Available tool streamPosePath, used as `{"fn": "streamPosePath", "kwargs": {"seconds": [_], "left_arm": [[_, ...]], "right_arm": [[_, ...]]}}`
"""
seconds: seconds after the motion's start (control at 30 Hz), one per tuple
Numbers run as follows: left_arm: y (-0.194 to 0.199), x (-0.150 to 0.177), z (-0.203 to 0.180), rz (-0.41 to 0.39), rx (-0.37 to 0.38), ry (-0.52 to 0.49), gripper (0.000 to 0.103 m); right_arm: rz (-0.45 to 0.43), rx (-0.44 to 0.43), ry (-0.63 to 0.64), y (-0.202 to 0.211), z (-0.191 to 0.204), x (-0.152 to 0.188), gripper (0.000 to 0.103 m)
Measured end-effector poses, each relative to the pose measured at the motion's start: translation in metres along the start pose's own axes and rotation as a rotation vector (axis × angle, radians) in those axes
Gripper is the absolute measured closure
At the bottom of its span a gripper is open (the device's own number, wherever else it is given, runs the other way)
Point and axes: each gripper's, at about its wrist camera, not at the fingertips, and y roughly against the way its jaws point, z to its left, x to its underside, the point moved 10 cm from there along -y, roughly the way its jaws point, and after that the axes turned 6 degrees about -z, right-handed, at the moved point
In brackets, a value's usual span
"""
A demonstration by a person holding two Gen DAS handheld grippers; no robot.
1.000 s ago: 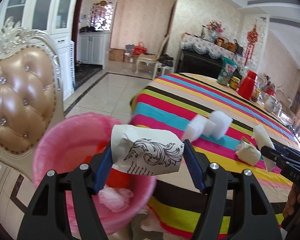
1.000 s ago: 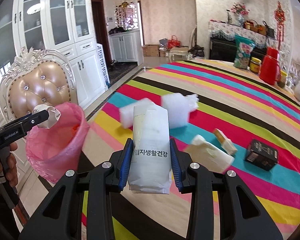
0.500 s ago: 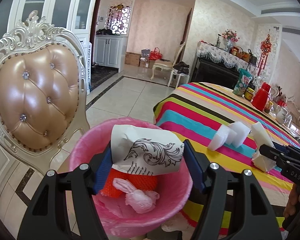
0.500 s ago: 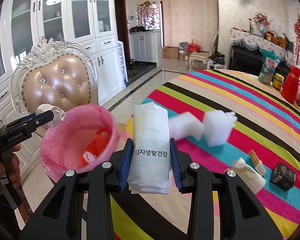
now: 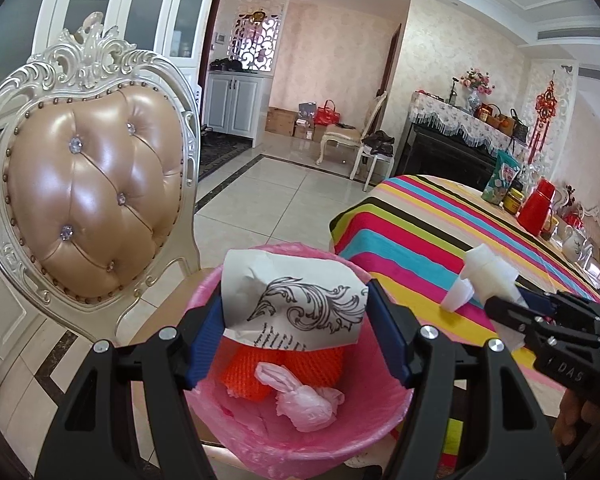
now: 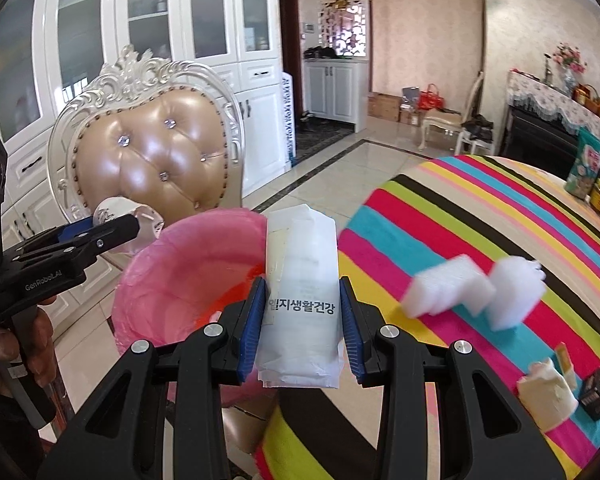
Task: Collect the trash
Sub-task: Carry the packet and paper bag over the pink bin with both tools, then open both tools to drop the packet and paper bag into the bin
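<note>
My left gripper (image 5: 296, 322) is shut on a crumpled white paper wrapper with a black scroll print (image 5: 296, 300), held directly over the pink-lined trash bin (image 5: 340, 448). Orange netting (image 5: 244, 376) and a knotted pink bag (image 5: 306, 400) lie inside the bin. My right gripper (image 6: 302, 308) is shut on a white plastic pouch with black Korean lettering (image 6: 300, 296), held at the table's edge just right of the bin (image 6: 172, 280). In the right wrist view the left gripper (image 6: 100, 228) with its wrapper shows at the far left. The right gripper (image 5: 516, 312) and pouch (image 5: 488, 276) appear at the right of the left wrist view.
A tan tufted chair (image 5: 88, 200) with a white carved frame stands behind the bin. On the striped tablecloth (image 6: 480, 220) lie white foam blocks (image 6: 476, 292), a crumpled white carton (image 6: 548, 396) and a small black box (image 6: 598, 394). A red jug (image 5: 536, 208) and snack bag (image 5: 502, 176) stand at the far end.
Both grippers swung left away from the table toward the bin. The left one with its wrapper now hangs over the bin's opening; the right one with the pouch reached the table's edge beside it.
</note>
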Motion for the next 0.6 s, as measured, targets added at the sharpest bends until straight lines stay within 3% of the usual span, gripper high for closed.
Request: {"fn": "streamPosePath", "kwargs": {"seconds": [0.6], "left_arm": [[-0.001, -0.007, 0.020, -0.015, -0.019, 0.021, 0.035]], "right_arm": [[0.024, -0.088, 0.041, -0.035, 0.043, -0.005, 0.065]]}}
